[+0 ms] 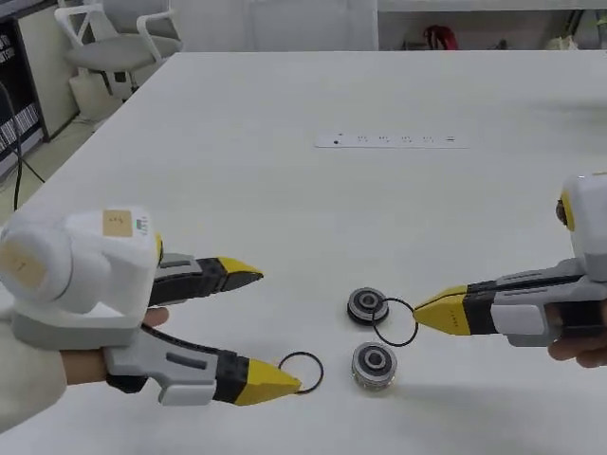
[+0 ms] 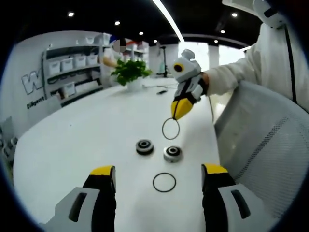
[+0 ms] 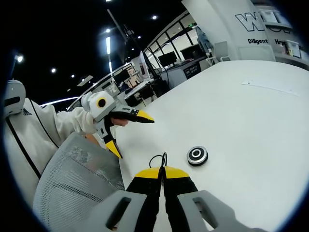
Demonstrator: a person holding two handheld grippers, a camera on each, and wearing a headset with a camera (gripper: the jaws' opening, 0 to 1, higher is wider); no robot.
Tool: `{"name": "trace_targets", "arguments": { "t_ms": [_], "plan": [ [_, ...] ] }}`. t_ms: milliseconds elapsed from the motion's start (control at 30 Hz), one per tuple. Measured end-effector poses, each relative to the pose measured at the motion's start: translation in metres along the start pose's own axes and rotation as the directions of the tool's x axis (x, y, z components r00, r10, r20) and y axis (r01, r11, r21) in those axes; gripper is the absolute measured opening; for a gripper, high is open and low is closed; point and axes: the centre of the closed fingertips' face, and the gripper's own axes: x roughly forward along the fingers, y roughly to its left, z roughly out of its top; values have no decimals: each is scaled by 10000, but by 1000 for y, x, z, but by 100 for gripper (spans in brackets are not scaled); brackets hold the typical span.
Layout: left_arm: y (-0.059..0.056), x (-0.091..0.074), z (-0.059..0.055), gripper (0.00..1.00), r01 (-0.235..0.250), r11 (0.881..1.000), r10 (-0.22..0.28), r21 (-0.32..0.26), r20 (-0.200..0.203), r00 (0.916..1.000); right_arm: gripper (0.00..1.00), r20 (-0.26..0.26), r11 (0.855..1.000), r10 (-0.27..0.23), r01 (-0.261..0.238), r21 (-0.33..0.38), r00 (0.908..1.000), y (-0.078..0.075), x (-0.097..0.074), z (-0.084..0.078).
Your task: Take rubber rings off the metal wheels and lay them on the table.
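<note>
Two metal wheels (image 1: pixel 367 305) (image 1: pixel 374 365) sit side by side near the table's front edge. My right gripper (image 1: pixel 422 314) comes in from the right, shut on a thin black rubber ring (image 1: pixel 396 344) that hangs just beside the farther wheel. In the right gripper view the jaws (image 3: pixel 163 172) pinch that ring (image 3: pixel 154 157), with one wheel (image 3: pixel 197 155) beyond. My left gripper (image 1: pixel 261 327) stands open; a loose ring (image 1: pixel 302 354) lies flat on the table at its nearer fingertip. The left gripper view shows this ring (image 2: pixel 164 192) between my open jaws and both wheels (image 2: pixel 144 146) (image 2: pixel 172 153) ahead.
A flat white strip (image 1: pixel 391 140) lies mid-table farther back. An office chair (image 1: pixel 123 38) stands past the far left corner. A mesh chair back (image 2: pixel 260 145) is close to the table's near edge, and a potted plant (image 2: pixel 130 71) stands at the table's far end.
</note>
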Motion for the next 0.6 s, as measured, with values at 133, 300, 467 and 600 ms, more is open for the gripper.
{"name": "trace_targets", "arguments": {
  "t_ms": [133,300,467,600],
  "plan": [
    [-2,-8,-10,77,-117,9998,115,-158,-104,9999,0,100,9999,36,-34,-160,9999,5,-3,7],
    [-4,-15,-18,83,-279,9992,274,-279,-179,9995,0,114,9995,95,-91,-318,9999,9,-2,12],
    [-2,-18,-25,93,-537,9980,528,-343,-263,9983,0,14,9985,208,-207,-515,9998,17,1,17],
    [-2,-20,-30,96,-606,9974,592,-379,-377,9975,0,-59,9968,359,-363,-716,9993,23,7,22]
  ]
}}
